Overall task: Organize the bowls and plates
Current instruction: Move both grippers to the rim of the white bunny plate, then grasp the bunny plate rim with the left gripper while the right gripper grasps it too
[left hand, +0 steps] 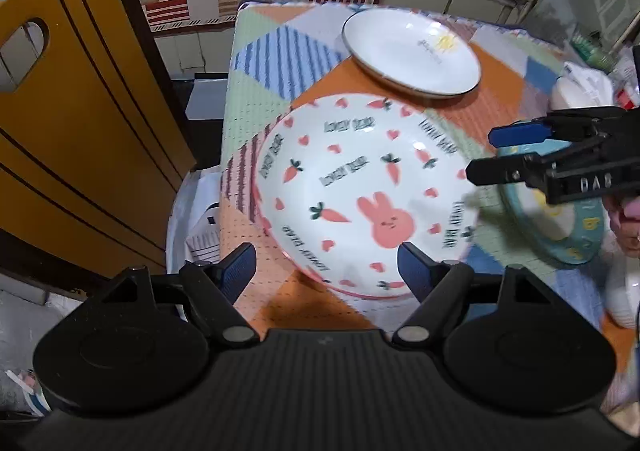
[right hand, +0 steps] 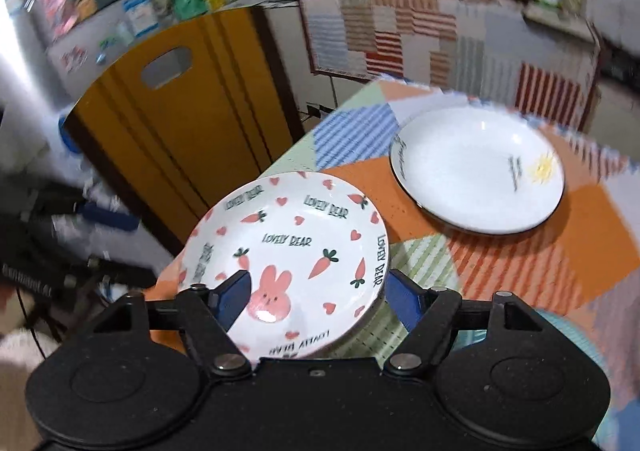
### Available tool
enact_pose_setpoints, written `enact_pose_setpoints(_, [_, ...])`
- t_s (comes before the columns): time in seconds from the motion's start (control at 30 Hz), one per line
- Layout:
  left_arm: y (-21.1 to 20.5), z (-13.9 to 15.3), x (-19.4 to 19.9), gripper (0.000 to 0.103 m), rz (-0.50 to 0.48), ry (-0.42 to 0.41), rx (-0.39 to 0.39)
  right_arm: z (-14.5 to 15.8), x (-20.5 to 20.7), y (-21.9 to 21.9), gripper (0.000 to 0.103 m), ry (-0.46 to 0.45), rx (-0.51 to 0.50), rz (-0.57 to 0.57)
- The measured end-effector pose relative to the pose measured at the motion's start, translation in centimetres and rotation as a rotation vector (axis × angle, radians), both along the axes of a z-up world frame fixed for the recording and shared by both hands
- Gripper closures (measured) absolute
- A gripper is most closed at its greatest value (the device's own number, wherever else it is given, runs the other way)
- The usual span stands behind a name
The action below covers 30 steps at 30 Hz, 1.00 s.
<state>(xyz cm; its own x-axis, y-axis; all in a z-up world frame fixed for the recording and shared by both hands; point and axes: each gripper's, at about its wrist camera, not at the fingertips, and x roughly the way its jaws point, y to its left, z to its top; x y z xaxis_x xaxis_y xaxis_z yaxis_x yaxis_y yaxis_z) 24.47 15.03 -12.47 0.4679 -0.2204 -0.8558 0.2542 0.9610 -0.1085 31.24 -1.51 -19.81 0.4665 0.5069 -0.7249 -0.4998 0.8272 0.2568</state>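
The right gripper [right hand: 316, 301] is holding its fingers spread, gripping nothing, over the bunny plate [right hand: 292, 259], the white plate [right hand: 476, 171] lying toward two o'clock, while the left gripper [left hand: 326, 271] is likewise gaping empty.

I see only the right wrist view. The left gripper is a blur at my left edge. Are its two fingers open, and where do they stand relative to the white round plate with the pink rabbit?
Observer: The left gripper is open and holds nothing. The near rim of the white rabbit plate shows between its fingers.
Operator: Something teal is at my lower right. What is it?
Observer: A teal round plate with yellow letters, on the patchwork tablecloth, partly behind the right gripper.
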Motion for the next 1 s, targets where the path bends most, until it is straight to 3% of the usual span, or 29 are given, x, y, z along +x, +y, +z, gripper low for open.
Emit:
enact_pose_setpoints(0.1, [0.1,-1.4,0.8,0.028,0.001,0.002,0.032,-2.5,1.6,-0.4,0.035,0.076,0.046,-0.048])
enact_pose_setpoints(0.23, [0.7,-3.1,2.0,0.029,0.047,0.044,-0.017,-4.5,3.0,-0.9,0.043,0.141,0.063,-0.084])
enact_pose_setpoints(0.33, [0.5,-4.3,2.8,0.032,0.068,0.061,-0.003,-5.0,3.5,-0.8,0.045,0.158,0.064,-0.107])
enact_pose_setpoints(0.47, [0.6,-5.4,3.4,0.050,0.092,0.081,-0.004,-5.5,4.0,-0.2,0.049,0.152,0.039,-0.094])
enact_pose_setpoints(0.57, [0.9,-5.6,3.6,0.070,0.123,0.094,-0.041,-6.0,4.6,0.0,0.063,0.158,0.052,-0.081])
enact_pose_setpoints(0.63, [0.9,-5.7,3.6,0.076,0.118,0.095,-0.061,-6.2,4.7,-0.2,0.071,0.163,0.073,-0.087])
enact_pose_setpoints(0.77, [0.9,-5.8,3.6,0.076,0.114,0.092,-0.065,-6.8,5.1,-0.4,0.084,0.168,0.068,-0.080])
enact_pose_setpoints(1.0, [0.8,-6.0,3.9,0.075,0.130,0.094,-0.075,-7.1,5.2,-0.7,0.084,0.155,0.073,-0.014])
